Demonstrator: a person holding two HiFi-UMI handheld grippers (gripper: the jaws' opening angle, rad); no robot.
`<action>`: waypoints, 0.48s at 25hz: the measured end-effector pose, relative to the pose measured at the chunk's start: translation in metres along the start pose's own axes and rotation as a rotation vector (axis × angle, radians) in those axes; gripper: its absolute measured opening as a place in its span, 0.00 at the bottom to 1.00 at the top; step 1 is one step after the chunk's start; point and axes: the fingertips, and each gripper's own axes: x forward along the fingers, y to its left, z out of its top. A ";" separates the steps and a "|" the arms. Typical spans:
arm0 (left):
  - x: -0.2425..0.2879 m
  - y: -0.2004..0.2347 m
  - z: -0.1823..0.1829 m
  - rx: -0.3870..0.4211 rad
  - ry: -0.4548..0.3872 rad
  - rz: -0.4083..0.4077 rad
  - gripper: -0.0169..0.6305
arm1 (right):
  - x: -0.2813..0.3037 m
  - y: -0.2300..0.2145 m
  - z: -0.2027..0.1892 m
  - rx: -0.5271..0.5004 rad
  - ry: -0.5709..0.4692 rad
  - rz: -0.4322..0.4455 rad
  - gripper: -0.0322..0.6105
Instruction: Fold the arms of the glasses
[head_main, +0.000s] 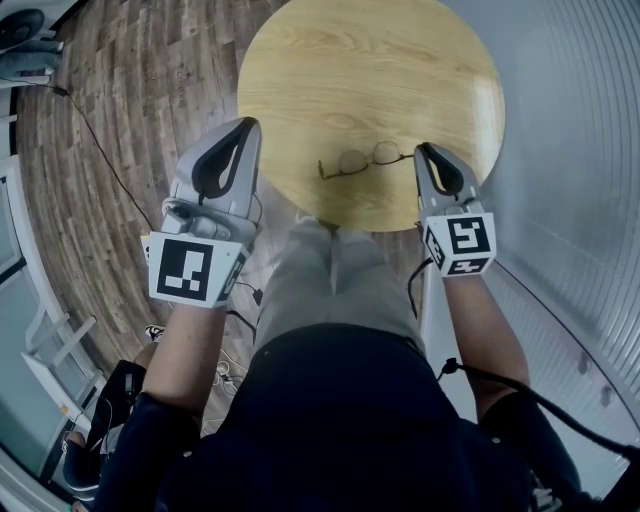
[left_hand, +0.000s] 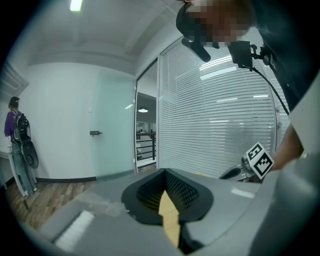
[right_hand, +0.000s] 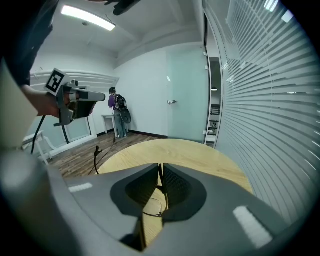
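Near the front rim of the round desk (head_main: 370, 60) sit the glasses (head_main: 362, 160), lenses side by side, frame roughly parallel to the rim. R claw (head_main: 423, 151) is pinched down on the frame's right end, at or by the temple arm (too thin to say which part exactly). Right gripper view shows a thin dark bar caught between the nearly touching jaws, w/ a lens rim just below. L claw (head_main: 249, 126) is closed w/ nothing in it, hanging off the desk's left side over the wood floor (head_main: 120, 110), well apart from the glasses.

Step in hand, my read: R has one arm, fold not begun yet. To do it well:
- swing that arm inward about its hinge in a flat arc, no lifting
- keep the grip light so the wire doesn't bend
- frame is light and will prob slide on the smooth top, so bring L in to pin the opposite end or the bridge first
- then swap roles for the other arm

Room: plenty of bare desk beyond the glasses, so bias any push away from me. Little margin on the near side: frame is close to the rim, and a drag toward me could drop it. The blinds (head_main: 580, 140) on the right look clear of R's sweep, afaict.
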 end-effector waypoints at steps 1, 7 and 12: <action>-0.002 0.000 0.000 0.000 -0.001 0.001 0.03 | -0.001 0.001 0.001 -0.001 -0.001 0.000 0.11; -0.007 -0.004 -0.006 0.004 0.000 0.016 0.03 | -0.001 0.004 -0.007 -0.010 0.000 0.007 0.11; -0.008 0.010 -0.001 -0.003 -0.011 0.023 0.03 | 0.010 0.015 -0.001 -0.024 0.015 0.023 0.11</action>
